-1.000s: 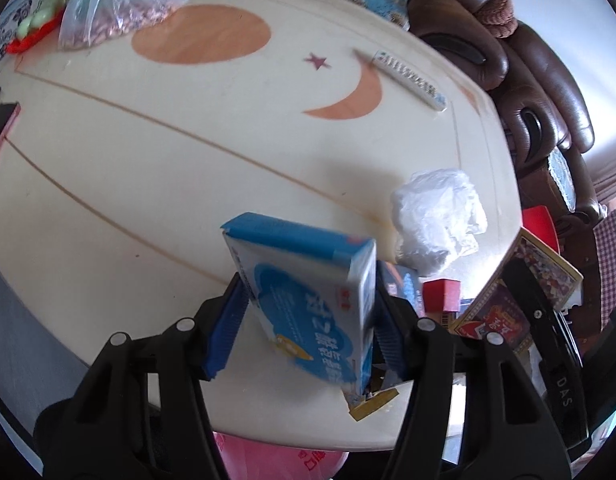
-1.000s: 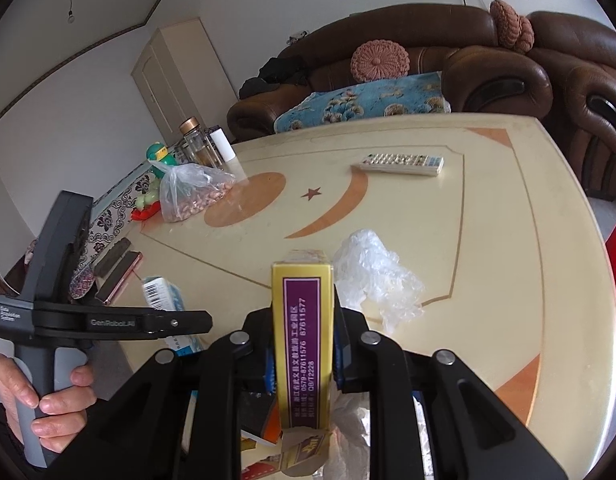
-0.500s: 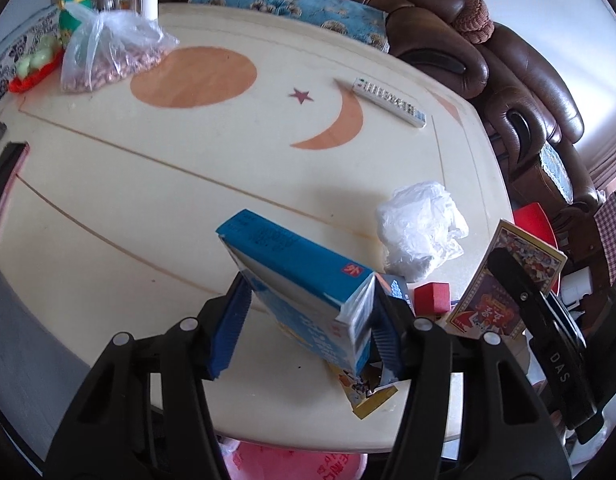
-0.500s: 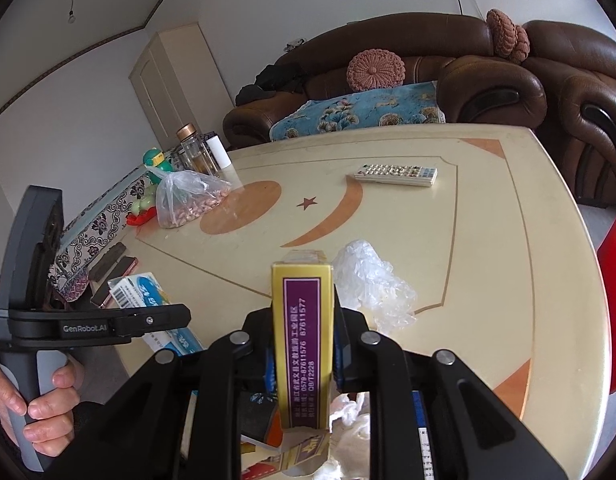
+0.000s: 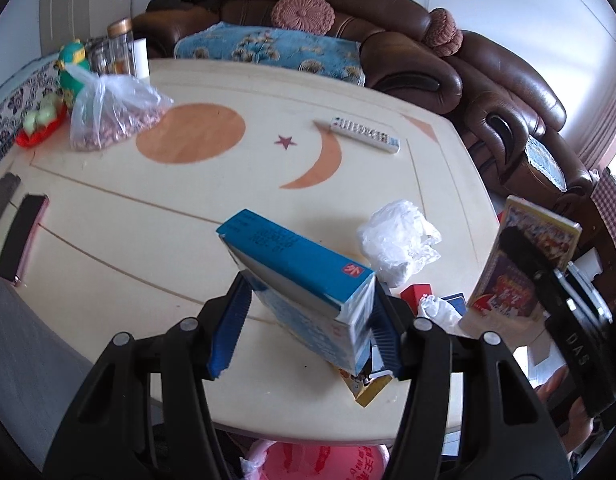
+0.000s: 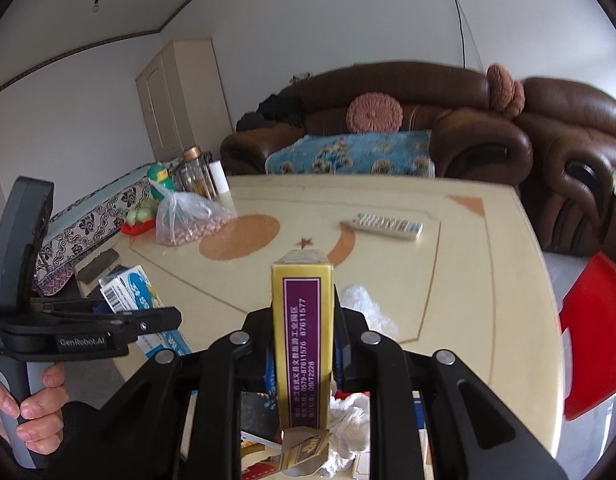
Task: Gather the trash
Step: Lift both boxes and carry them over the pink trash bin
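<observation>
Cream lacquered tabletop (image 5: pixel 107 240), inlaid with an orange disc, star and crescent.

Left wrist view: left gripper (image 5: pixel 303 326), jaws about half open and pressed on the flanks of a blue-and-white carton (image 5: pixel 303 276), held tilted above the near edge. Just beyond it, a crumpled white plastic bag (image 5: pixel 396 240); near it a small red box (image 5: pixel 416 294) and loose paper scraps. Remote control (image 5: pixel 366 134) by the crescent. Clear bag of nuts (image 5: pixel 107 116), jars and a green toy at the far left corner. Two dark phones (image 5: pixel 21 240) at the left edge. Pink bin (image 5: pixel 316 460) below the table edge (only partly seen).

Right wrist view: right gripper (image 6: pixel 303 344), jaws nearly closed on a narrow yellow-and-purple box (image 6: pixel 303 340), upright. Brown leather sofa (image 6: pixel 488 128) behind; red chair (image 6: pixel 592 332) at right. A hand (image 6: pixel 27 412) carries the other gripper.
</observation>
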Motion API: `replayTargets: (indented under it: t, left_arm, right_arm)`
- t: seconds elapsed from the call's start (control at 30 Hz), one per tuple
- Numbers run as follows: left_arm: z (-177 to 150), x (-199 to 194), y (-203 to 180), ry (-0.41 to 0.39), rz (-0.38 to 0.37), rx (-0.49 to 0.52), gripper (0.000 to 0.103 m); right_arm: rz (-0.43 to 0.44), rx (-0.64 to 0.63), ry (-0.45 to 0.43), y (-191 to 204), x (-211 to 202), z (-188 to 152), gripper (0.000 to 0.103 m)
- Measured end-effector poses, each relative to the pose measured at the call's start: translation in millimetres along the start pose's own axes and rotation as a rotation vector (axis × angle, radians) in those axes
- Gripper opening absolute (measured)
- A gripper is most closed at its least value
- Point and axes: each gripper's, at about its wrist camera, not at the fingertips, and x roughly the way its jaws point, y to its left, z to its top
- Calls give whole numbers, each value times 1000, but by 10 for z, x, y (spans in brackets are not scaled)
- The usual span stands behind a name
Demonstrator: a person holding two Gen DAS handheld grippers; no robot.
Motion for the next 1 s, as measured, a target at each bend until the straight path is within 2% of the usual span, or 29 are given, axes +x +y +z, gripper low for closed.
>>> replayTargets:
  t: [0.23,0.43,1.0]
  left_arm:
    - [39,-254,-54,-42,-13,34,57]
    - [1,-464,-147,-69,-32,78,57]
    - [-558,-1086,-385,-101,-94,226,57]
  right_arm:
    - [-30,20,-66,33,-308,199,20]
    - [-56,8,-84,124,-565,253,20]
    - [-110,-1,-45,543,-1282,-184,20]
